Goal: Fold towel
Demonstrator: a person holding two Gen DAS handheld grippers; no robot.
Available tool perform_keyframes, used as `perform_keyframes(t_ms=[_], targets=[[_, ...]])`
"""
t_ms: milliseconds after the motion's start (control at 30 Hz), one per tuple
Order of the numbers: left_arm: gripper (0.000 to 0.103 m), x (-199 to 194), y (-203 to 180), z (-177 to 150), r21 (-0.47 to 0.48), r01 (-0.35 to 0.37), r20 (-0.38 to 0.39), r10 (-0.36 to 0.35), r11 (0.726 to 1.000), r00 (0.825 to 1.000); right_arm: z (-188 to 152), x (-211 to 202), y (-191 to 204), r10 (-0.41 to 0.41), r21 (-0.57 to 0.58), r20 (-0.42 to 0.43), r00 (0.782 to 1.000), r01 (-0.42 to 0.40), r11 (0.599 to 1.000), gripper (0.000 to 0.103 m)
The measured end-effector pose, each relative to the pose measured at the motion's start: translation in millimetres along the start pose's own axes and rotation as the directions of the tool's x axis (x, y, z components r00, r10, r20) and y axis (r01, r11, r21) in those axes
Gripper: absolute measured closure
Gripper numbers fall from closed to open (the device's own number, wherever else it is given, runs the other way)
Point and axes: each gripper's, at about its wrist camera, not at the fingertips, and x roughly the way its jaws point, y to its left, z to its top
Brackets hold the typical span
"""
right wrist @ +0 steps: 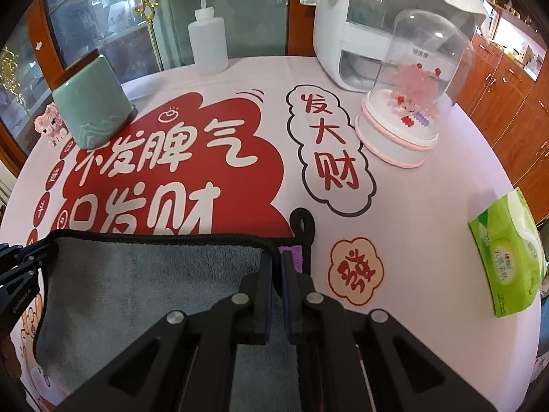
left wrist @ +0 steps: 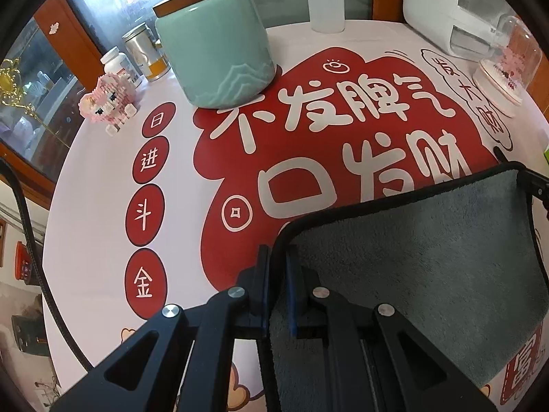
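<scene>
A grey towel point(left wrist: 411, 257) with a black hem lies at the near side of the printed table mat. My left gripper point(left wrist: 278, 257) is shut on the towel's left corner, the hem pinched between the fingers. In the right wrist view the towel point(right wrist: 144, 274) spreads to the left, with a black hanging loop point(right wrist: 302, 223) and a purple tag at its right corner. My right gripper point(right wrist: 276, 261) is shut on that right corner. The left gripper's fingers point(right wrist: 20, 261) show at the towel's far left corner, and the right gripper's fingers point(left wrist: 535, 185) show at its right edge.
A teal ceramic jar point(left wrist: 216, 48) stands at the back left, with a pink brick figure point(left wrist: 109, 99) and tins beside it. A squeeze bottle point(right wrist: 207, 41), a white appliance point(right wrist: 370, 24), a clear dome ornament point(right wrist: 411, 96) and a green wipes pack point(right wrist: 507, 257) stand around the table.
</scene>
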Motion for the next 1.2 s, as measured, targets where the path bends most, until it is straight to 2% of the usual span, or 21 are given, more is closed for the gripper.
perform_keyframes(t_ms=[267,367,400,433,467,500,533,567,600,633,667,967,1033,1100,1200], targets=[[0.093,4.7,-2.3,-2.7,0.009,-0.015,0.001,0.015,1.0,1.0,-1.3,11.1,2.3,-0.021,-0.006,-0.019,1.0,0.021,1.0,0.098],[0.09,5.0,-4.1,-3.8,0.011,-0.026,0.003,0.026,1.0,1.0,-1.0,12.1,5.3,-0.035,-0.016,-0.019,0.999,0.035,0.999,0.097],[0.081,4.6,-4.4,-4.1,0.011,-0.031,0.004,0.031,0.999,1.0,-0.9,12.5,6.1,-0.036,-0.018,-0.022,0.999,0.036,0.999,0.097],[0.063,3.3,-3.7,-4.8,0.005,-0.041,0.011,0.04,0.999,0.999,-0.7,11.8,6.3,-0.042,-0.016,-0.023,0.999,0.041,0.999,0.093],[0.051,2.0,-2.1,-5.3,-0.002,-0.046,0.016,0.046,0.999,0.999,-0.6,10.0,5.5,-0.047,-0.007,-0.016,0.999,0.047,0.999,0.085],[0.03,0.0,0.1,-5.5,-0.012,-0.042,0.025,0.042,0.999,0.999,-0.6,6.0,3.9,-0.054,0.009,-0.001,0.999,0.054,0.999,0.079],[0.018,-4.9,3.3,-6.5,-0.031,-0.021,0.048,0.023,0.999,0.999,-0.3,4.3,3.5,-0.058,0.015,0.011,0.998,0.058,0.998,0.068],[0.016,-8.3,5.8,-7.0,-0.043,-0.012,0.06,0.015,0.999,0.998,-1.2,-1.8,2.4,-0.067,0.021,0.035,0.997,0.066,0.998,0.057],[0.013,-11.4,8.0,-7.6,-0.051,-0.004,0.069,0.007,0.999,0.998,-2.0,-6.0,1.9,-0.071,0.023,0.053,0.996,0.069,0.997,0.052],[0.01,-14.9,10.2,-8.1,-0.061,0.007,0.078,-0.002,0.998,0.997,-3.6,-12.2,1.9,-0.071,0.018,0.076,0.995,0.07,0.997,0.045],[0.01,-17.3,11.9,-8.2,-0.068,0.012,0.08,-0.006,0.998,0.997,-4.7,-14.9,2.5,-0.071,0.011,0.084,0.994,0.07,0.997,0.043],[0.009,-42.4,17.4,-21.1,-0.124,0.042,0.098,-0.03,0.991,0.995,-14.3,-38.5,7.2,-0.033,-0.004,0.084,0.996,0.034,0.999,0.043],[0.008,-54.7,14.1,-29.2,-0.12,0.054,0.112,-0.04,0.991,0.993,-20.5,-47.0,8.4,-0.018,0.002,0.076,0.997,0.017,1.0,0.043],[0.001,-68.1,10.8,-36.8,-0.114,0.069,0.13,-0.054,0.991,0.99,-25.9,-55.1,9.2,0.004,0.007,0.073,0.997,-0.005,1.0,0.043],[0.001,-96.3,5.2,-53.4,-0.104,0.104,0.164,-0.086,0.989,0.983,-38.3,-73.5,11.4,0.028,0.006,0.077,0.997,-0.029,1.0,0.043]])
